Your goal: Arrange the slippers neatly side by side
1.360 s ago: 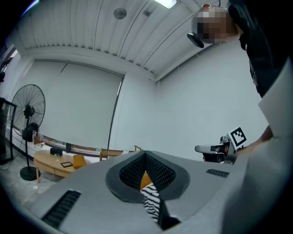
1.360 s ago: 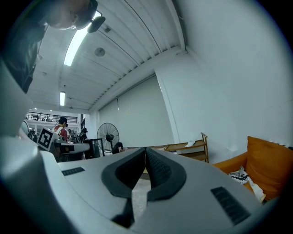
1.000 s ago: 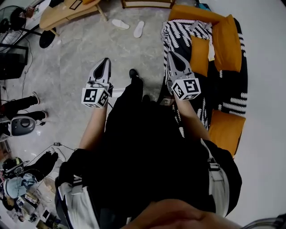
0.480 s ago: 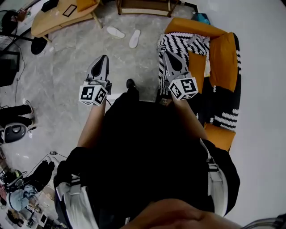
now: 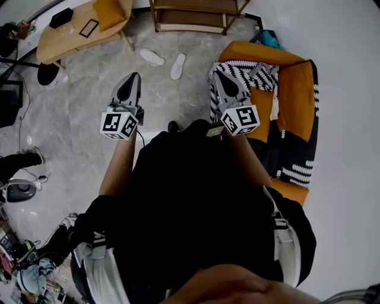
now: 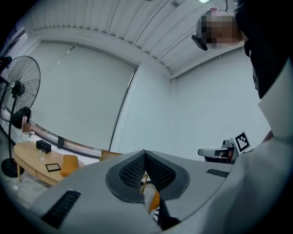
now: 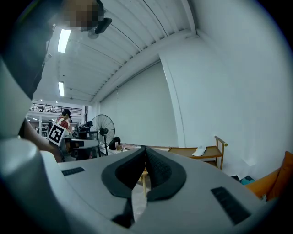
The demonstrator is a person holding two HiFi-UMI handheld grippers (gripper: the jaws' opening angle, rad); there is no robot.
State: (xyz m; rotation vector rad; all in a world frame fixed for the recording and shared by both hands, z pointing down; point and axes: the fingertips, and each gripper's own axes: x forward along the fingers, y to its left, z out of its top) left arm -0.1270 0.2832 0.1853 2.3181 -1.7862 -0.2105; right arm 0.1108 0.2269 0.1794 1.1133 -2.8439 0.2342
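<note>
Two white slippers lie on the grey marble floor ahead of me in the head view: one [image 5: 152, 57] angled to the left, the other [image 5: 178, 65] angled to the right, toes apart. My left gripper [image 5: 129, 85] is held level at waist height, shut and empty, well short of them. My right gripper [image 5: 220, 81] is also shut and empty, over the edge of the patterned throw. In the gripper views the left gripper [image 6: 144, 152] and right gripper [image 7: 145, 149] show pads pressed together. A third white slipper [image 7: 200, 151] rests on a wooden shelf.
An orange sofa [image 5: 297, 71] with a black-and-white throw [image 5: 244, 74] stands to the right. A wooden shelf rack [image 5: 196, 15] is at the far wall beyond the slippers. A low wooden table [image 5: 74, 29] stands at the far left, a floor fan [image 7: 104, 128] beyond it.
I have walked forward: the slippers, sofa and table have slid down the head view toward me, and the shelf rack has come into sight. Both grippers stay shut, held as before.
</note>
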